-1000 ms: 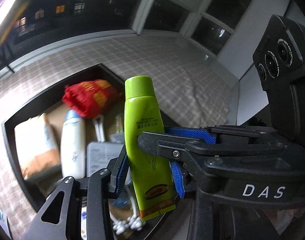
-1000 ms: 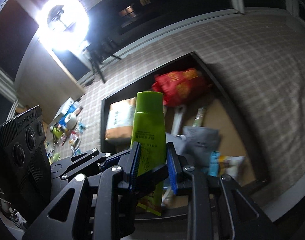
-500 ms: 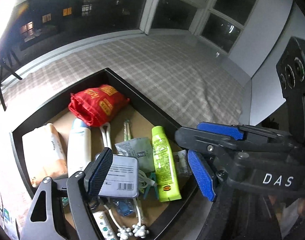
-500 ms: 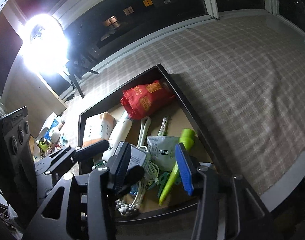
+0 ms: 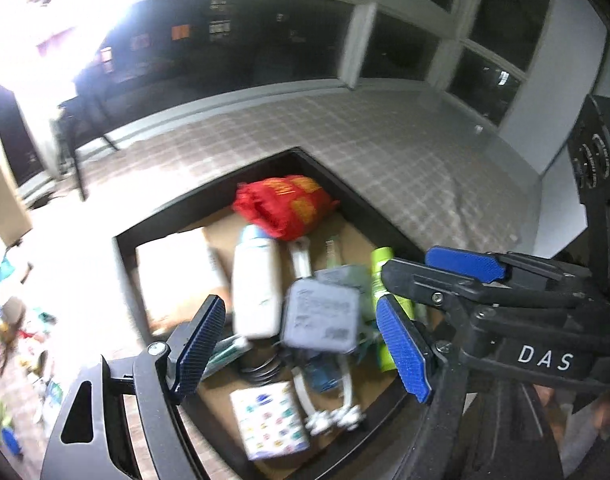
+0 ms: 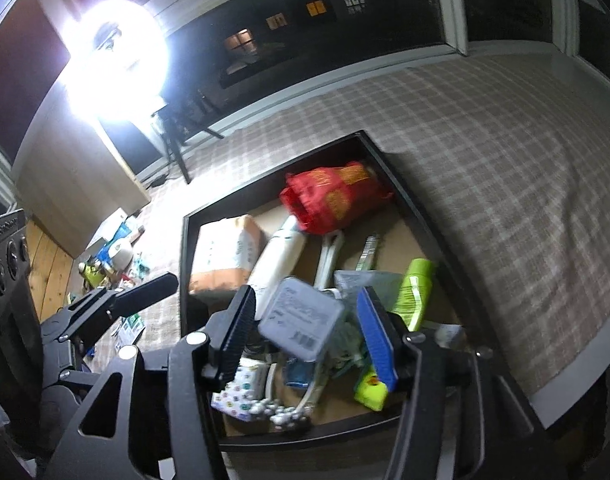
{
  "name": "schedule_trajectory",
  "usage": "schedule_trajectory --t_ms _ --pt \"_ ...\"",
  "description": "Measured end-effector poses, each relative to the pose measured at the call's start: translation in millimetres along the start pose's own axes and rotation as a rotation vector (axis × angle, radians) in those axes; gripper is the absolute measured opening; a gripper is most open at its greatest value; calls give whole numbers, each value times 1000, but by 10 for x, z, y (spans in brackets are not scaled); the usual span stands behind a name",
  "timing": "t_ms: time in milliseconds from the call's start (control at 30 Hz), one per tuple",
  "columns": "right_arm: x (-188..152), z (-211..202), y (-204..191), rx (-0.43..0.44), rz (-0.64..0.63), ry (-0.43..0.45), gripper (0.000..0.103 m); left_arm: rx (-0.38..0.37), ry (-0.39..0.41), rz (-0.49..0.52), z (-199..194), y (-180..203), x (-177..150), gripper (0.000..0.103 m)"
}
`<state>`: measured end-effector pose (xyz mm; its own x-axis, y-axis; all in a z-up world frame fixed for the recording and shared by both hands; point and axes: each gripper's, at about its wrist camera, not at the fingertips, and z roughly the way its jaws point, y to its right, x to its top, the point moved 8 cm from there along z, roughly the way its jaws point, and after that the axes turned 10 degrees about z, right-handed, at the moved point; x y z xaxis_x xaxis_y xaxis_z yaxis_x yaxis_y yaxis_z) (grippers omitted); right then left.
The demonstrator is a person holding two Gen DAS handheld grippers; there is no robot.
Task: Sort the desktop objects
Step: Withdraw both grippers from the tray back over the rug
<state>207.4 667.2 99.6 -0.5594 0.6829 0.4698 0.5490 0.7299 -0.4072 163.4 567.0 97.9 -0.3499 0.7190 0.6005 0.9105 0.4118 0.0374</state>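
Nearest the lenses, both grippers hung over the tray with nothing between their blue pads. The left gripper [image 5: 301,344] stood spread wide and empty, its jaws having just been opening; the right gripper [image 6: 307,338] was released too, its jaws having just been opening further, and it held nothing. Below them the black tray [image 6: 415,208] sat on the checked tablecloth [image 6: 505,184]. The green tube [image 6: 415,294] lay flat inside the tray along its right wall, cap pointing away, free of both grippers. Just beside it lay a grey flat pack [image 6: 303,320], then a white bottle [image 5: 255,292] and, at the near edge, a patterned small packet [image 5: 271,424]. Further in rested a tan-and-white soft pack [image 6: 225,254], and at the far corner a red bag [image 5: 285,206]. Beyond the tablecloth, dark windows [image 5: 233,52] and a glaring lamp [image 6: 113,56] closed the view.
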Motion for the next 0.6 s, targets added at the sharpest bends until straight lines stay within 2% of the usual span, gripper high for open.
schedule_trajectory --t_ms 433,600 --pt "-303 -17 -970 30 -156 31 57 180 36 -144 -684 -866 -556 78" --pt "-470 68 -1296 57 -191 7 58 225 40 -200 -884 -1198 -828 78"
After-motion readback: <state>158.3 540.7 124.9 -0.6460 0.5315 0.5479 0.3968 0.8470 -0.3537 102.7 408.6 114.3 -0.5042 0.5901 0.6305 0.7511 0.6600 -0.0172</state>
